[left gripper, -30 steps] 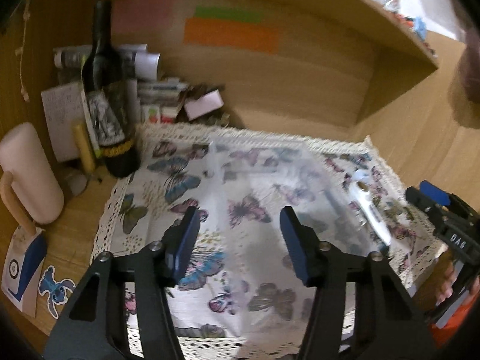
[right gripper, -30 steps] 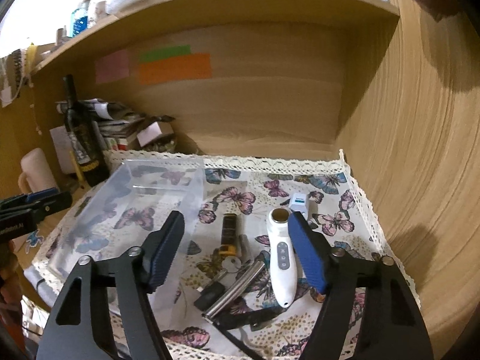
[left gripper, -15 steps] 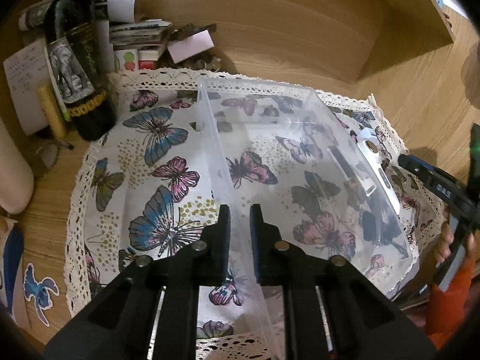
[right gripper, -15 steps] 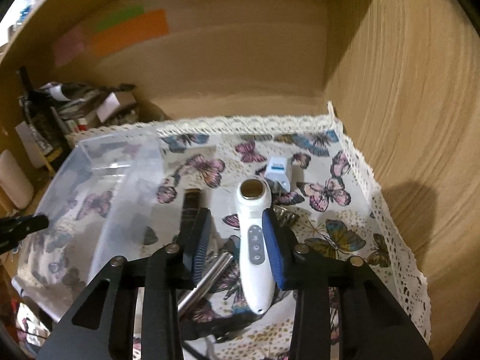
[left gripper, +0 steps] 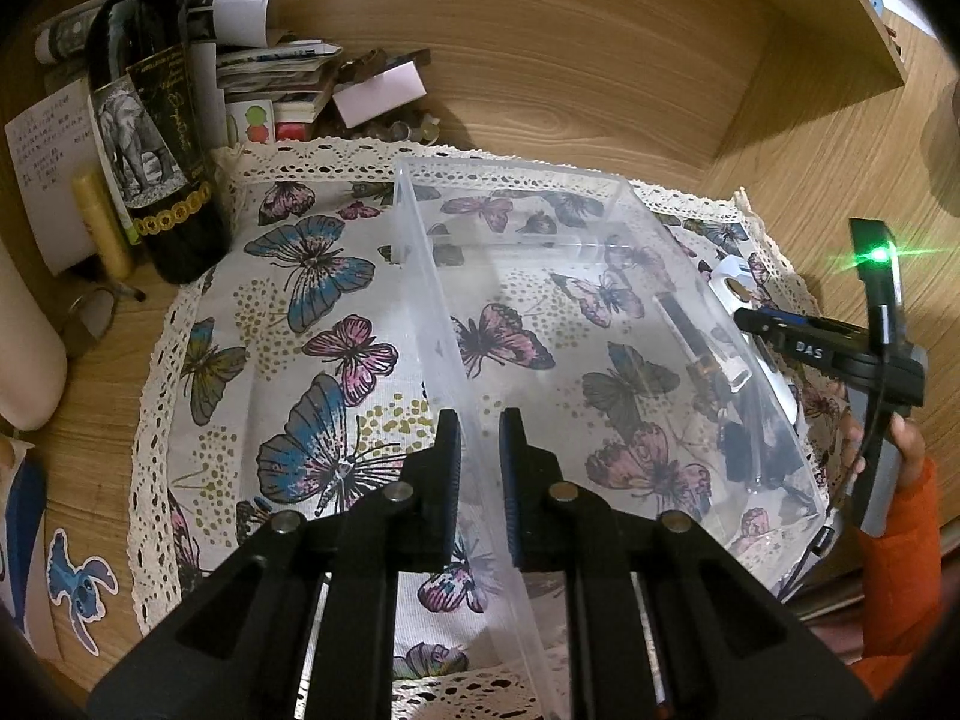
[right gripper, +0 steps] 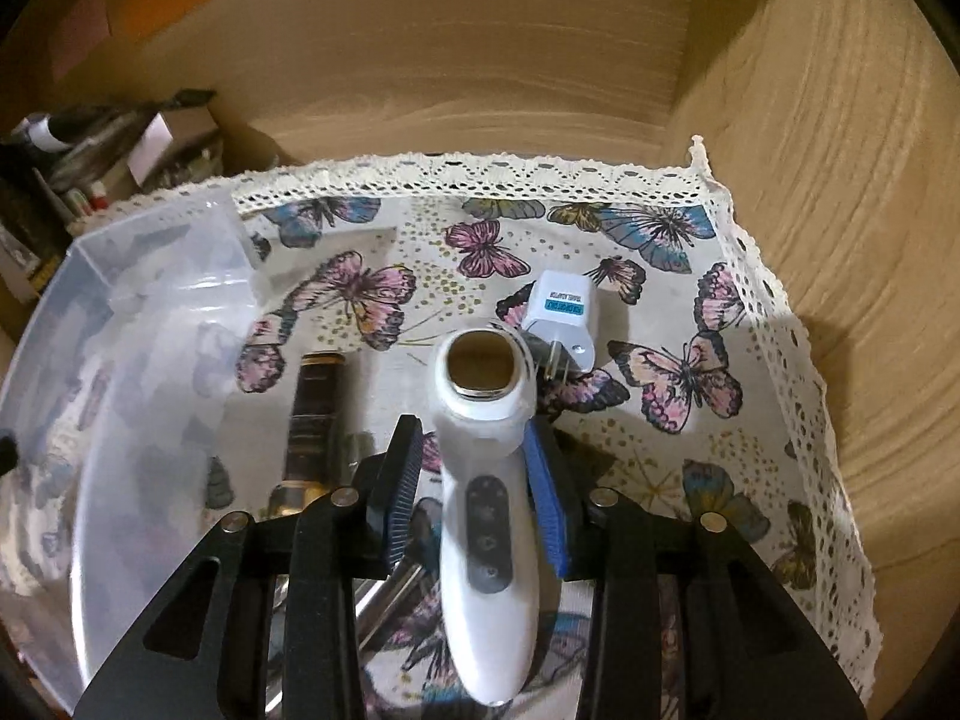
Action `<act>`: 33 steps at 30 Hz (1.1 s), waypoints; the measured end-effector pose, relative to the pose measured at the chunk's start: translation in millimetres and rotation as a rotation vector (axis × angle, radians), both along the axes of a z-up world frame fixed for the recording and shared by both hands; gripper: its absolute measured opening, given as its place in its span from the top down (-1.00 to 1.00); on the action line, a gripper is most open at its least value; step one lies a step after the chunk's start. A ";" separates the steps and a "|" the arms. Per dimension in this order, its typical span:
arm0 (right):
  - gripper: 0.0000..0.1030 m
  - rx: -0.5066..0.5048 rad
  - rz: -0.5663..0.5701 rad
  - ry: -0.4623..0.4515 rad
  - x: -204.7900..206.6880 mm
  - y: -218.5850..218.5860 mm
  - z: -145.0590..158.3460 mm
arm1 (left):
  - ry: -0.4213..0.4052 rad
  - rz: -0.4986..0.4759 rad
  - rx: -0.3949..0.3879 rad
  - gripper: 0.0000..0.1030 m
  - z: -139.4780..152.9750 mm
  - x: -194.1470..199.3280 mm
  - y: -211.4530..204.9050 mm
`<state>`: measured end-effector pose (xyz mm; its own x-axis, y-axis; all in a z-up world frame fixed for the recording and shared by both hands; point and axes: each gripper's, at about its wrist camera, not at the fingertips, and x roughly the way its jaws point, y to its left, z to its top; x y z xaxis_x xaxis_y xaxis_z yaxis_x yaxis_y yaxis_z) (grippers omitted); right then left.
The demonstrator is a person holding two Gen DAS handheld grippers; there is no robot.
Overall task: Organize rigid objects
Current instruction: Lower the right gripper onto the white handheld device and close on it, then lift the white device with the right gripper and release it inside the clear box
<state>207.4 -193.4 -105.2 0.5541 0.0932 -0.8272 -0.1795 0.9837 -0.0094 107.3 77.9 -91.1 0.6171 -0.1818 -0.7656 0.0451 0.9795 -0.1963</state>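
A clear plastic bin (left gripper: 600, 312) stands on the butterfly cloth (left gripper: 288, 312). My left gripper (left gripper: 480, 450) is shut on the bin's near left wall. In the right wrist view the bin (right gripper: 120, 360) sits at the left. My right gripper (right gripper: 474, 474) is closed around a white handheld device (right gripper: 486, 504) with grey buttons, its round head pointing away. A white plug adapter (right gripper: 561, 315) lies just beyond it. A dark tube with gold bands (right gripper: 312, 426) and a silver cylinder (right gripper: 390, 594) lie left of the device.
A wine bottle (left gripper: 150, 138), stacked papers and small boxes (left gripper: 282, 78) crowd the back left corner. A wooden back wall and right side wall (right gripper: 840, 240) enclose the cloth. A pale mug (left gripper: 24, 348) stands at the left edge.
My left gripper went from open over the cloth to shut on the bin wall. My right gripper dropped over the white device and closed on it.
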 end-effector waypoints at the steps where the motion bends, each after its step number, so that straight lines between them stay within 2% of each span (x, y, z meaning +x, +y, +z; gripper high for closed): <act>1: 0.37 -0.003 0.000 0.010 2.2 -0.4 -2.2 | 0.000 -0.001 0.001 0.74 0.1 0.1 0.2; 6: 0.32 0.003 0.006 0.085 15.5 0.6 -22.0 | -0.001 -0.001 -0.008 0.74 0.1 0.2 1.3; 13: 0.35 -0.012 0.006 0.057 18.0 5.4 -20.2 | -0.008 0.000 -0.006 0.74 -0.1 -1.1 1.7; 23: 0.36 0.033 0.023 -0.134 -12.3 5.5 45.4 | -0.016 0.011 0.019 0.74 0.3 -2.2 -3.1; 33: 0.36 0.131 0.118 -0.305 -49.2 24.0 108.9 | -0.016 0.013 0.029 0.74 -0.2 -0.3 -2.1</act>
